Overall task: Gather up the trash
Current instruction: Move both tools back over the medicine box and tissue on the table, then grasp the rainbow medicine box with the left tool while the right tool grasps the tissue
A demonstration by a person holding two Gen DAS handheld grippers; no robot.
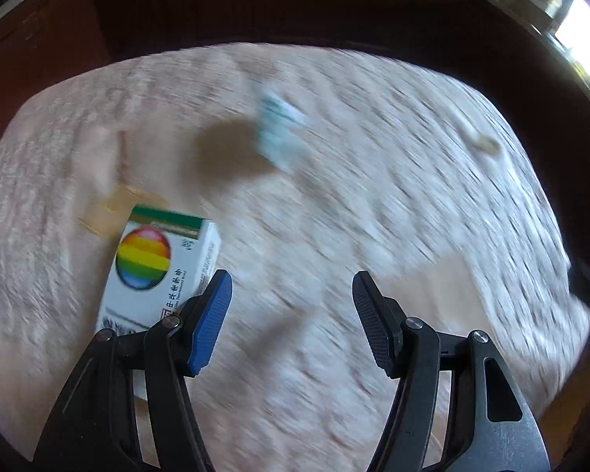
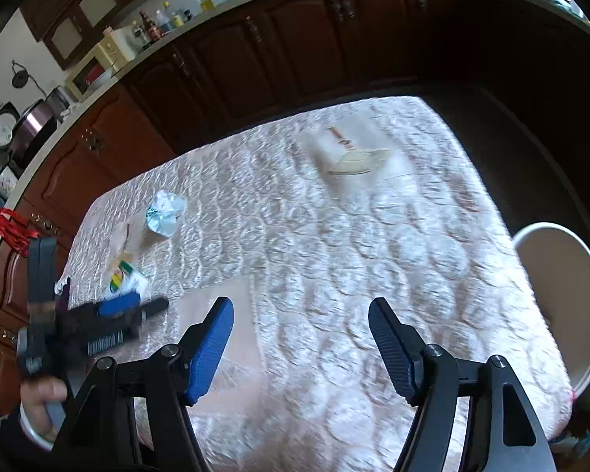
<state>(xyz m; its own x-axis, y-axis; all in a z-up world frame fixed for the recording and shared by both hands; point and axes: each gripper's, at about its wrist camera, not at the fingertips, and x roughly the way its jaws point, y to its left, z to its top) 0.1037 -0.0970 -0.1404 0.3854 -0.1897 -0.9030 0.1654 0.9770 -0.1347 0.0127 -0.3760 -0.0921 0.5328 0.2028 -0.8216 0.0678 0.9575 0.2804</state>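
Both tongs gape empty: left tongs (image 1: pixel 291 295) beside box (image 1: pixel 157 271), right tongs (image 2: pixel 301 320) mid-table (image 2: pixel 373 236).

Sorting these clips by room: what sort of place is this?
Most likely a home kitchen: dark wood cabinets under a countertop with bottles and a rice cooker, beside a table with a quilted cloth.

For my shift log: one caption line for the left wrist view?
Left gripper, jaws open and empty, over the patterned tablecloth beside a white rainbow-printed carton.
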